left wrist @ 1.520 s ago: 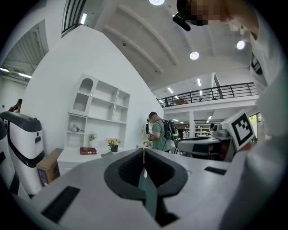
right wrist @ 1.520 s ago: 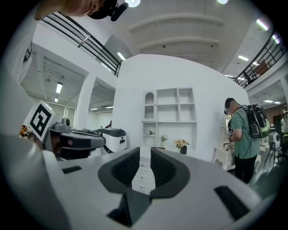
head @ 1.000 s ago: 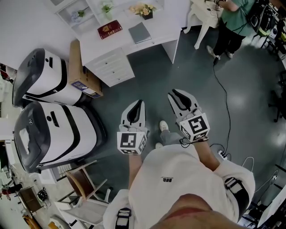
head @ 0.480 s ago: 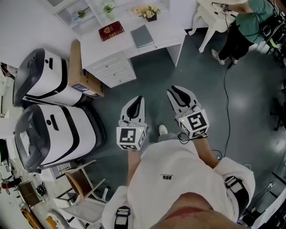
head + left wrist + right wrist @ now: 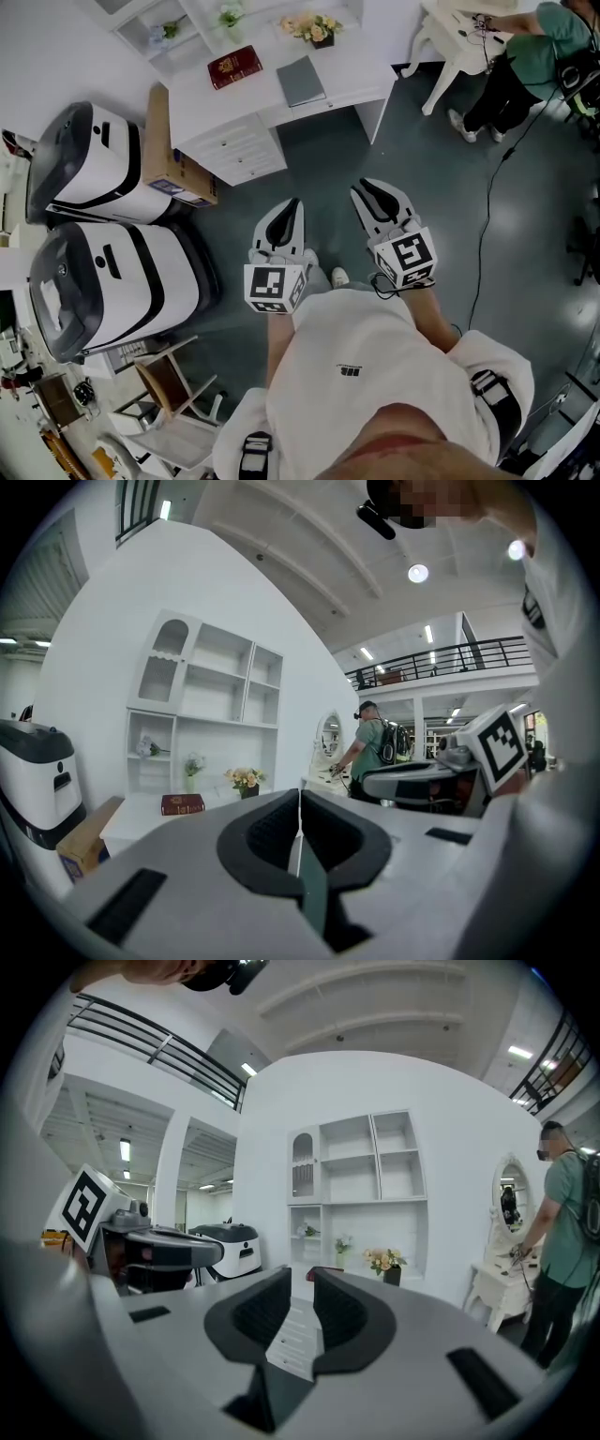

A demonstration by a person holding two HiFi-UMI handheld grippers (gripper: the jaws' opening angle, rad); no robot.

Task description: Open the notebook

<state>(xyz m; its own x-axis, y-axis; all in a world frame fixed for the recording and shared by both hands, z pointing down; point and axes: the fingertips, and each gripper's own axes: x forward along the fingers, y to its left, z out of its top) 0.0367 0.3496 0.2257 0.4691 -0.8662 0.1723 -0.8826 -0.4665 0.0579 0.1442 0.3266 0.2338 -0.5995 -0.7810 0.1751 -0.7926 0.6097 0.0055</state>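
peeking red book, mostly hidden behind right claw.

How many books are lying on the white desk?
2. The red book lies on the left part of the white desk; the grey notebook lies right of it. No other shows.

Smooth white painted desk, matt grey notebook, faintly glossy floor.

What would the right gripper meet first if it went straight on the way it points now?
Probably the white desk, near its drawers, which show between the right gripper's open jaws; depth is unclear.
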